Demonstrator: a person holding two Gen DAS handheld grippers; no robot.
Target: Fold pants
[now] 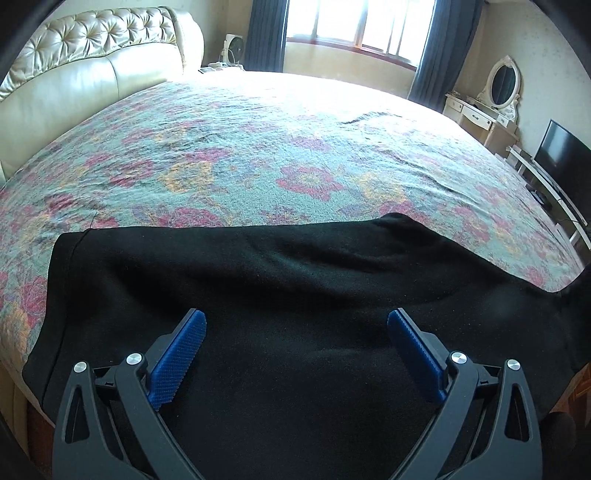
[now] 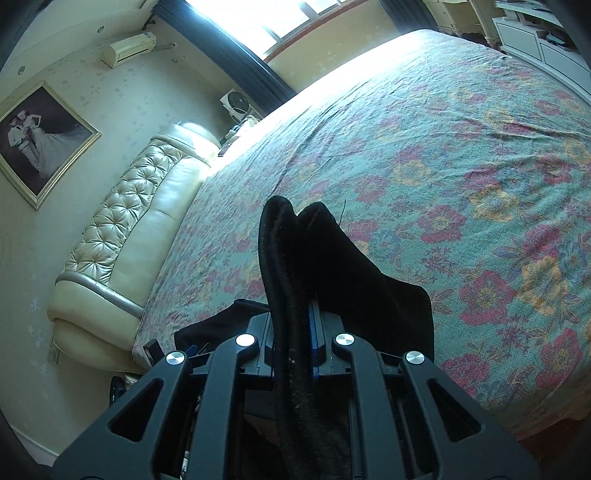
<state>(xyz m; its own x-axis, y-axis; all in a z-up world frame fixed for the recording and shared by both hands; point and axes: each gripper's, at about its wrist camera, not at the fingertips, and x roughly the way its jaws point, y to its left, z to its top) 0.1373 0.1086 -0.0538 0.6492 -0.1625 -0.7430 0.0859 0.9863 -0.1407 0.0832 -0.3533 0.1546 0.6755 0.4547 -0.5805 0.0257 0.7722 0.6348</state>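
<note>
Left gripper point(image 1: 295, 325): at the near edge, blue pads point(image 1: 173, 363) spread wide, nothing between them, poised over the black cloth.
Right gripper point(image 2: 295, 325): narrow, pinched on a bunched fold of the pants, which stands up between the pads and past the tips.
Pants point(image 1: 280, 302): black, spread flat along the near side of the bed, hemmed end at the left, right end running off toward the lower right; in the right wrist view, gathered fold point(image 2: 295, 258) lifted clear of the bedspread, a flap hanging to its right.
Bedspread point(image 1: 258, 155): floral, teal with red and yellow blooms, lightly creased, covering the bed from just beyond the pants to the far edge.
Headboard point(image 1: 85, 74): cream, tufted, at the far left.
Fan point(image 1: 233, 48): small, white, far, just right of the headboard.
Window point(image 1: 362, 26): far wall, bright, dark curtains either side.
Dressing table point(image 1: 484, 114): far right, oval mirror on top.
Television point(image 1: 561, 155): dark screen, right of the dressing table.
</note>
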